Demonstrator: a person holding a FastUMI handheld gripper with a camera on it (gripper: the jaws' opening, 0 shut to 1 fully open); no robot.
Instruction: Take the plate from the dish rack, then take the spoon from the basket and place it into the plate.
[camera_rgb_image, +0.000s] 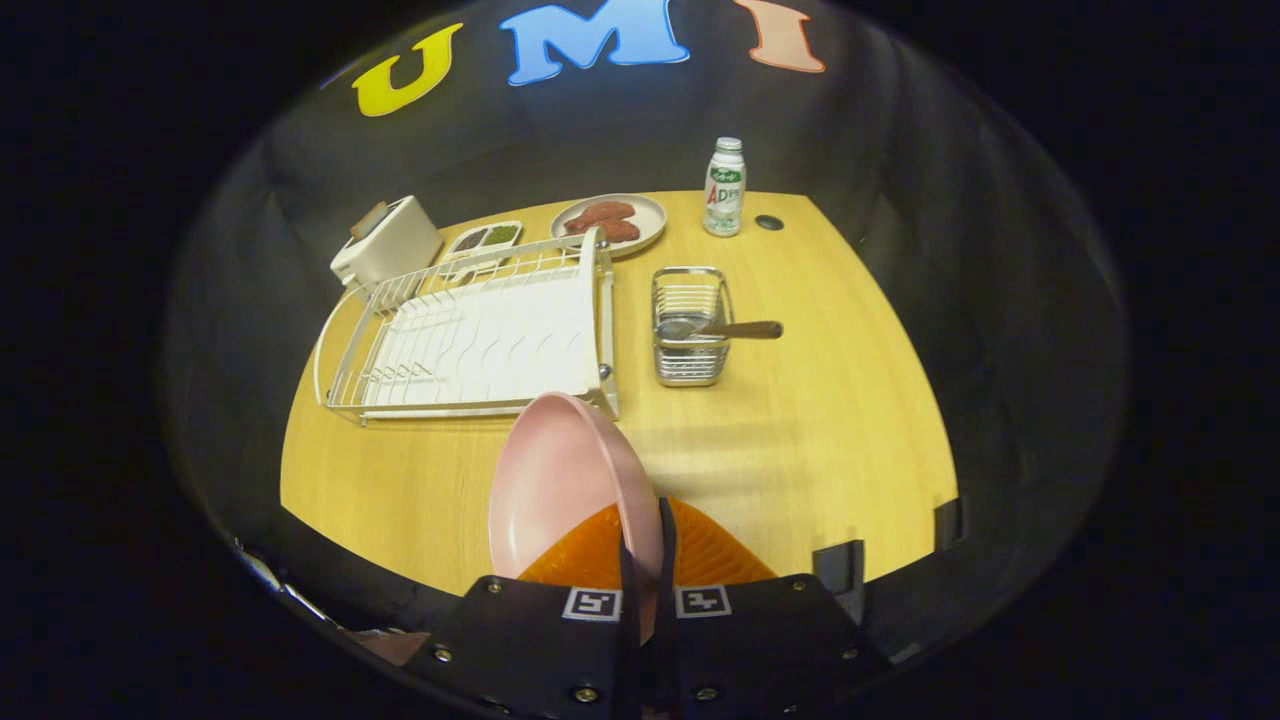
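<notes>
Gripper (645, 545): fingers drawn close together, pinching the rim of the pink plate between them.
Pink plate (560, 485): out of the rack, held on edge in the fingers, its hollow face turned to the left; it stands above the near part of the table, just in front of the dish rack's near right corner.
Dish rack (470, 335): white wire frame with a white drip tray, on the left half of the table (its slots stand free).
Basket (688, 325): small metal wire basket, just right of the dish rack, apart from it.
Spoon (720, 329): lying across the basket's top, bowl inside, brown handle sticking out to the right.
Table (820, 420): light wooden top.
Toaster (385, 245): white, beyond the rack's far left corner.
Divided dish (485, 238): small, between toaster and far plate, with dark and green contents.
Far plate (610, 222): pale, holding reddish-brown pieces, behind the rack.
Bottle (725, 188): white with green label, upright at the far edge.
</notes>
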